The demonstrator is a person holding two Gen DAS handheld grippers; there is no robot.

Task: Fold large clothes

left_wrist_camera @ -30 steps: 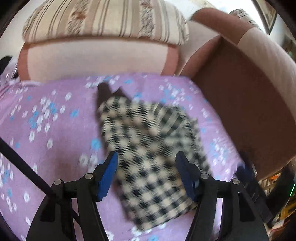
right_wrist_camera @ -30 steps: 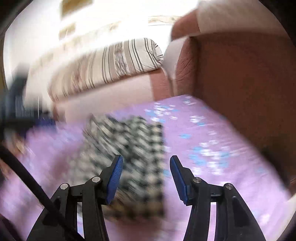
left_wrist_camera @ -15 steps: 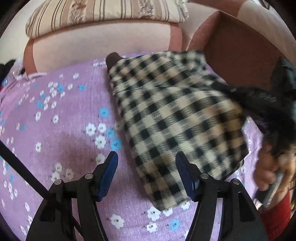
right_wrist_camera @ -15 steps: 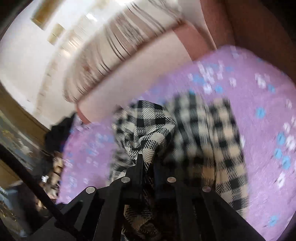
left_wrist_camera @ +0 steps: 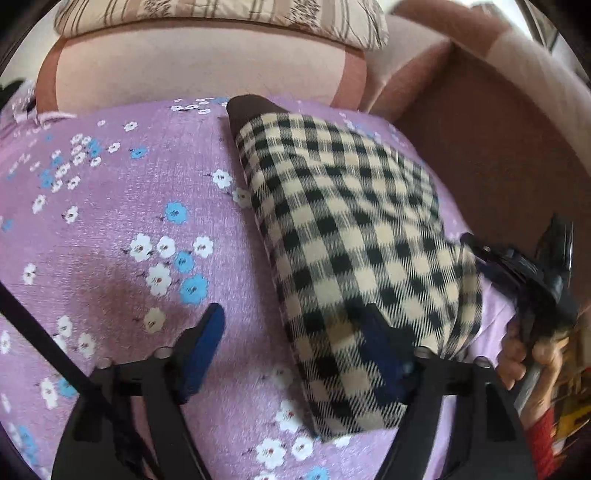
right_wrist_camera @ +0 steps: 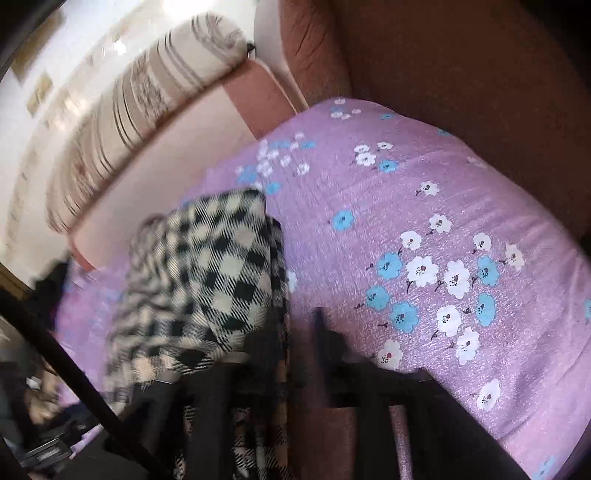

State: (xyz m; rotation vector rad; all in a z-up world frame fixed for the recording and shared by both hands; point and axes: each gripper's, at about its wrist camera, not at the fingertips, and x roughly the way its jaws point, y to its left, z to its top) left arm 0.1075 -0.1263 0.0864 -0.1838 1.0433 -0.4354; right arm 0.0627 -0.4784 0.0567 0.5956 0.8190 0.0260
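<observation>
Checked garment (left_wrist_camera: 354, 236), black/cream plaid, folded into a rough rectangle, lies on purple floral sheet (left_wrist_camera: 110, 229) covering the sofa seat; dark brown bit of fabric (left_wrist_camera: 247, 109) pokes out at its far corner. Lies diagonally, far end toward the sofa backrest (left_wrist_camera: 199, 70), near end toward the cams.

Left gripper (left_wrist_camera: 295, 339): jaws apart and opening, blue pads. Left pad (left_wrist_camera: 207, 339) over bare sheet, right pad (left_wrist_camera: 384, 354) over the garment's near part; near-left edge of the fold sits between the fingers, nothing pinched. Pads touching the cloth or not: can't tell.

Right gripper (left_wrist_camera: 524, 269) at the garment's right edge in left cam, held by a hand (left_wrist_camera: 532, 358) w/ red sleeve (left_wrist_camera: 543, 435). In right cam (right_wrist_camera: 280, 332) blurry, jaws opening w/ a gap; checked cloth covers the left finger and hangs down between the fingers, right finger (right_wrist_camera: 325, 332) stands clear over the sheet. No pinch seen.

Striped cushion (left_wrist_camera: 229, 14) on top of the backrest; brown armrest (left_wrist_camera: 498, 147) to the right of the seat.
</observation>
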